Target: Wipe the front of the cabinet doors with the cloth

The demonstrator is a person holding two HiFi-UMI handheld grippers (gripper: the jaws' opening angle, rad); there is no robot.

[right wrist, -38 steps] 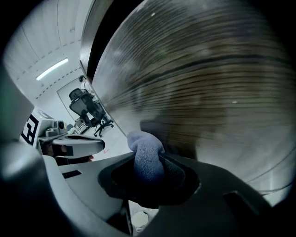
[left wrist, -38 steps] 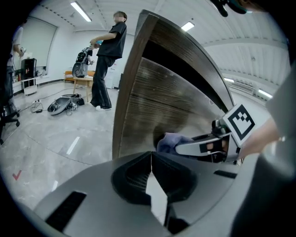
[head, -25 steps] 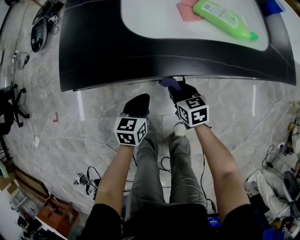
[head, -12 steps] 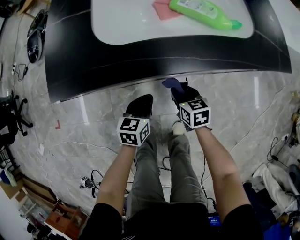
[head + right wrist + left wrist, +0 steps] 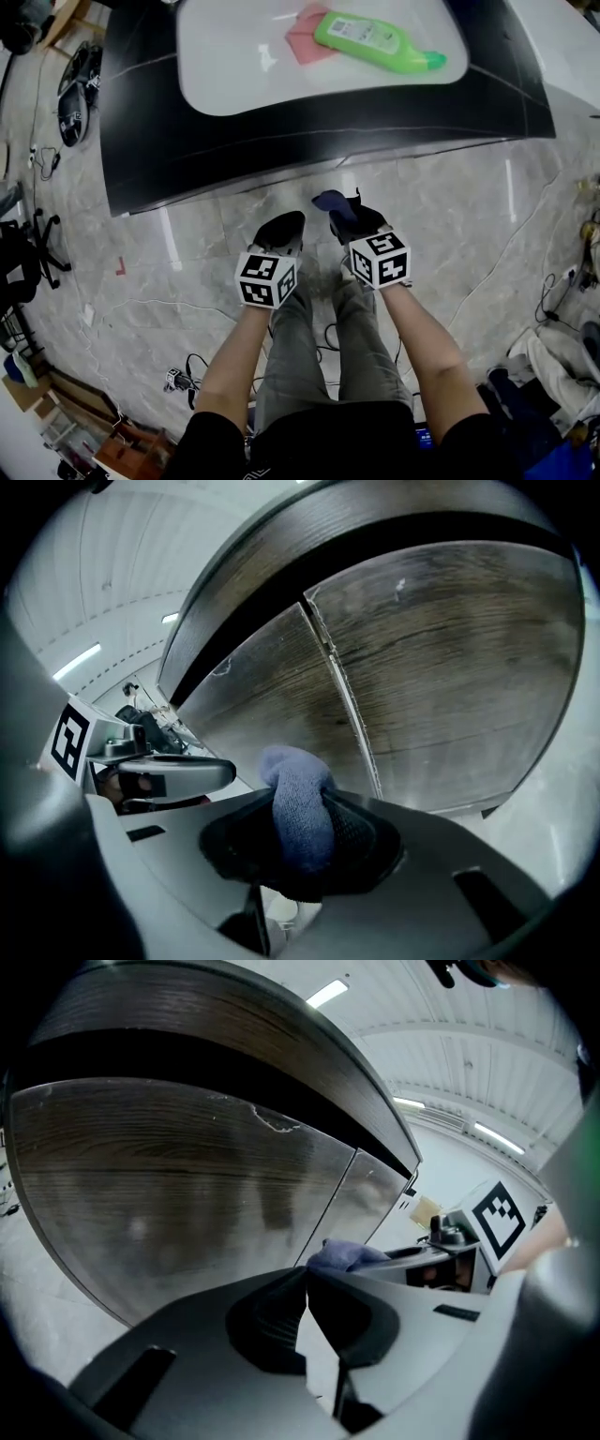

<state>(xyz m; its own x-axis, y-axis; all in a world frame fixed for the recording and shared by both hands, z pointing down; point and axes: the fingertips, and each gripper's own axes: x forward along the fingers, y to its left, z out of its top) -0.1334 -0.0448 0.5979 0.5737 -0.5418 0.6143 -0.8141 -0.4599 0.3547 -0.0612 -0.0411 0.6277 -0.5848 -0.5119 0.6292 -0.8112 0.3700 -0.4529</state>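
The cabinet's two dark wood-grain doors point(image 5: 450, 667) fill the right gripper view, with a thin vertical seam point(image 5: 342, 696) between them. My right gripper point(image 5: 302, 850) is shut on a blue cloth point(image 5: 298, 808), whose folded end sticks up past the jaws, a short way off the doors. In the head view the cloth point(image 5: 330, 201) shows ahead of the right gripper point(image 5: 349, 214), below the black countertop edge point(image 5: 309, 141). My left gripper point(image 5: 279, 227) hangs beside it, shut and holding nothing. The left gripper view shows the doors point(image 5: 169, 1176) and the cloth point(image 5: 342, 1255).
On the white countertop point(image 5: 225, 47) lie a green bottle point(image 5: 375, 40) and a pink cloth point(image 5: 305, 42). The person's legs point(image 5: 309, 347) stand on the marble floor. Cables point(image 5: 183, 370) and an office chair point(image 5: 23, 253) are at the left.
Both grippers have drawn back a little from the countertop edge, and the right one with the cloth has shifted left. The head view now takes in more of the countertop.
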